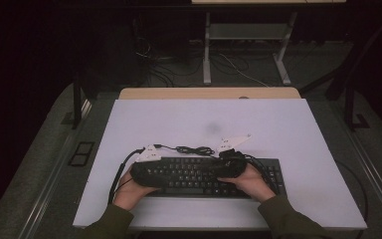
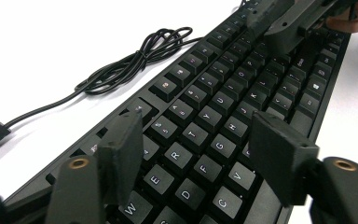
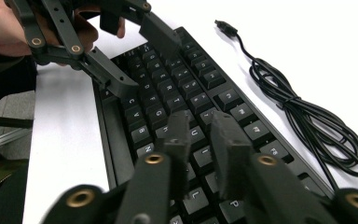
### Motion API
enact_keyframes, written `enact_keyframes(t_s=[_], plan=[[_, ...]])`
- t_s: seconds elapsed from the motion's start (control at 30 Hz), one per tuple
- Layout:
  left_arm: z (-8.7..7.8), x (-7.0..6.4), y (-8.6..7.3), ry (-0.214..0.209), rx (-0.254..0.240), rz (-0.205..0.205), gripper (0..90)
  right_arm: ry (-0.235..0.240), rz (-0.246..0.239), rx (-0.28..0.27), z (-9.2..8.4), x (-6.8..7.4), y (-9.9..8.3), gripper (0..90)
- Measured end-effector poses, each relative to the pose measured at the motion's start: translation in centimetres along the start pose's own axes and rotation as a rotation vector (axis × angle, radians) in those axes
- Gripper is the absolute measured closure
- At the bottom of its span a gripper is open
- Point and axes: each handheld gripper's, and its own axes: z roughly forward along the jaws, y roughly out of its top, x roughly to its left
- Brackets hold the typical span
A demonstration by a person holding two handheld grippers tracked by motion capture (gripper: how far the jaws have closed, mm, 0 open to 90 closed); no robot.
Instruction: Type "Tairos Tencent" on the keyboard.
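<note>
A black keyboard (image 1: pixel 206 175) lies lengthwise across the near half of the white table (image 1: pixel 288 124), its long axis running from the person's left to right, with both hand-held tools poised low over its keys. The left tool (image 2: pixel 193 149) hovers above the letter rows at the keyboard's left end, its jaws standing well apart with nothing between them; the keys sit directly beneath its fingertips. The right tool (image 3: pixel 203 135) hangs over the right half of the letter block, its jaws drawn close together with only a narrow gap, holding nothing. Each tool points inward along the keyboard's length, so the two face one another across the middle keys. The keyboard's black cable (image 1: pixel 194 149) lies bundled on the table just behind the far edge, its plug loose. Judging by the positions, any next keypress falls to whichever tool is nearer: left-end keys to the left tool, right-end keys to the right.
</note>
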Motion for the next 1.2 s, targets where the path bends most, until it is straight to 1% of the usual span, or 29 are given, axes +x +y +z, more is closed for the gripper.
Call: enact_keyframes(t_s=[0.13,0.2,0.4,0.77,0.9,1.03,1.07,1.2], plan=[[-0.1,0.0,-0.2,0.001,-0.008,0.004,30.3,0.000,-0.003,0.018,0.0,0.0,-0.2,85.7],[-0.1,0.0,-0.3,0.003,-0.009,-0.006,29.2,-0.003,-0.009,0.030,0.0,0.0,-0.2,88.7],[-0.3,0.1,-0.4,0.007,-0.018,0.000,28.3,-0.018,-0.014,0.071,0.5,0.0,-0.5,89.1],[-0.5,0.1,-0.4,0.009,-0.019,0.000,28.4,-0.053,-0.014,0.110,1.2,-0.4,-0.8,89.1],[-0.5,0.1,-0.4,0.009,-0.019,-0.001,28.4,-0.056,-0.014,0.119,1.4,-0.4,-0.9,89.1],[-0.5,0.1,-0.4,0.011,-0.024,-0.003,28.4,-0.074,-0.028,0.140,1.8,-0.4,-1.1,89.2],[-0.5,0.1,-0.4,0.012,-0.024,-0.005,28.5,-0.073,-0.024,0.135,1.8,-0.4,-1.1,89.2],[-0.5,0.1,-0.4,0.012,-0.025,-0.005,28.6,-0.078,-0.033,0.136,1.8,-0.3,-1.1,89.3]])
